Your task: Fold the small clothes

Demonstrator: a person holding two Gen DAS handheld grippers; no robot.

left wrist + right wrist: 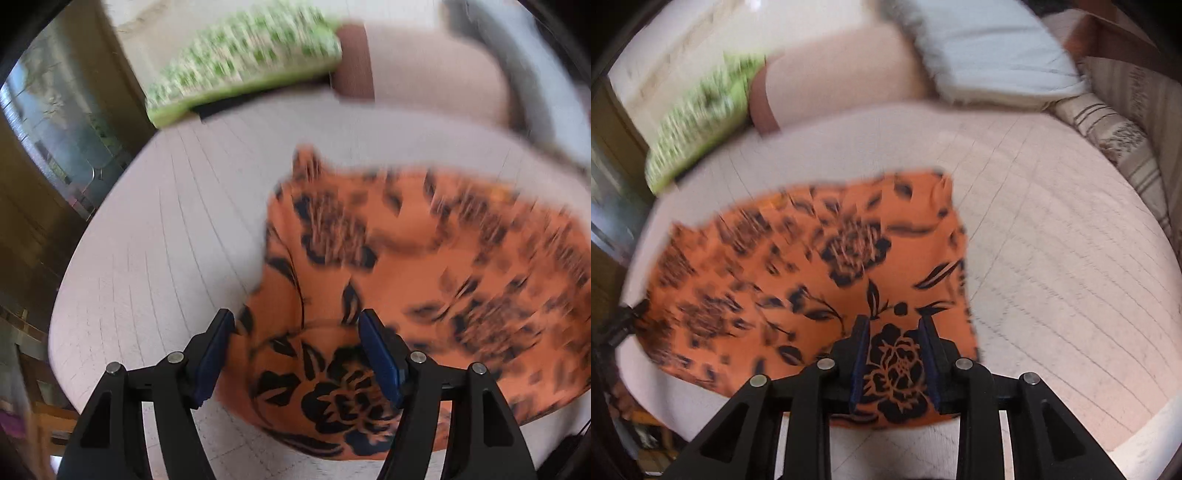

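Cloth: an orange cloth (424, 288) (798, 273) with a black flower print lies spread on the bed, reaching its near edge; the far part is blurred in both views.
Cloth edges: in the left wrist view its left edge runs up from between the fingers; in the right wrist view its right edge falls just right of the fingers.
Left gripper: the left gripper (297, 360) hangs over the near left part of the cloth, fingers spread wide, a black flower showing in the gap; whether the blue pads (380, 363) touch the fabric I cannot tell.
Right gripper: the right gripper (895, 363) sits over the near right corner of the cloth, fingers parted more narrowly, a black flower between them; nothing looks pinched, and contact with the fabric cannot be judged.
Bed: a pale quilted bed (159, 258) (1052, 258) carries the cloth.
Far left: a green and white patterned pillow (247, 62) (701, 122).
Far middle: a pale pink cushion (436, 70) (846, 70).
Far right: a white pillow (993, 51), with a striped cushion (1123, 147) beside it.
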